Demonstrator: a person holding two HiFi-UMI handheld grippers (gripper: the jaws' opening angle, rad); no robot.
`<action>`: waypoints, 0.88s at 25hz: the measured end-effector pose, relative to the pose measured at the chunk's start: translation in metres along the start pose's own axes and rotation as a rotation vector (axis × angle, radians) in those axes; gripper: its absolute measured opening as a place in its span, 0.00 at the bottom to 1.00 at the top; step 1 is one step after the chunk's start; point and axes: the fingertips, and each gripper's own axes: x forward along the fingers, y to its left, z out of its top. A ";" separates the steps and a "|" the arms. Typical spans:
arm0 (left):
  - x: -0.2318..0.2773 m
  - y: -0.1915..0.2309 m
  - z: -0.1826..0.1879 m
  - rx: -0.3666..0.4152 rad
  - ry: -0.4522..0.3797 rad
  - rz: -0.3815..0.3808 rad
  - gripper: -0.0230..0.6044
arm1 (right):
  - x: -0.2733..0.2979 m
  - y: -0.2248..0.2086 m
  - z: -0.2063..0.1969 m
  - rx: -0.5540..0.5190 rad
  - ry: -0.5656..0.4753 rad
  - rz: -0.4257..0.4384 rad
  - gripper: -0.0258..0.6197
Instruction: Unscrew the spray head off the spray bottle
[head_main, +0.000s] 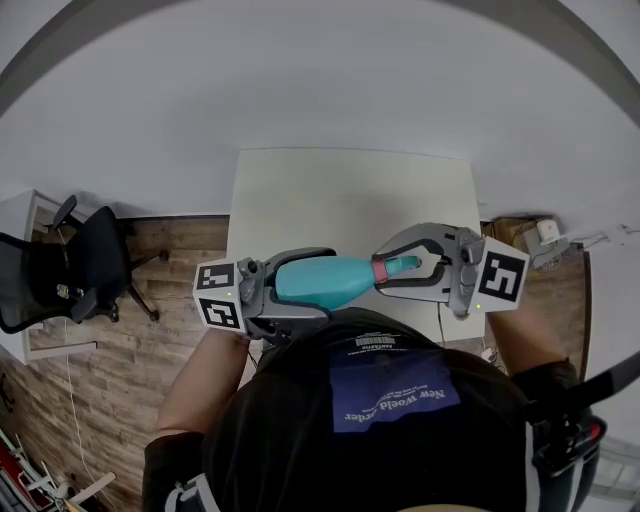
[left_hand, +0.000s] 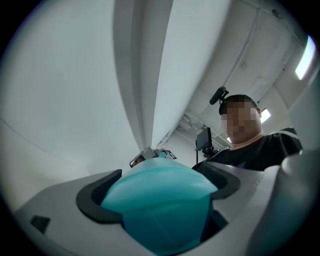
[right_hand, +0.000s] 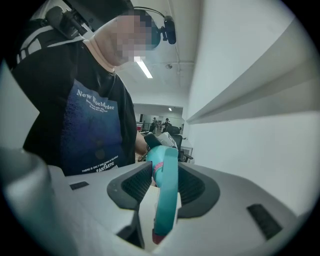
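Teal plastic spray bottle (head_main: 325, 280) is clamped in your left gripper (head_main: 305, 284), its teal spray head (head_main: 402, 265) pinched in your right gripper (head_main: 388, 271). You are probably mid-unscrewing, so twist the head next.

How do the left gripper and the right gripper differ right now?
The left gripper clamps the wide teal body of the spray bottle; the right gripper pinches its slim spray head. The left gripper's jaws stand wide, the right gripper's much closer. Both grip one bottle, held level.

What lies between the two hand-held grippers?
The teal spray bottle spans the gap, body in the left hand-held gripper, spray head in the right hand-held gripper; the head view shows it.
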 end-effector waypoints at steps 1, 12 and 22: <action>0.000 0.000 0.000 0.018 0.005 0.008 0.86 | 0.000 0.000 -0.001 0.002 0.004 -0.010 0.23; -0.023 0.008 0.012 0.200 0.020 0.100 0.86 | -0.015 -0.034 0.022 0.174 -0.113 -0.092 0.38; -0.021 0.002 0.012 0.617 0.154 0.225 0.86 | -0.074 -0.060 -0.025 0.813 -0.380 -0.171 0.38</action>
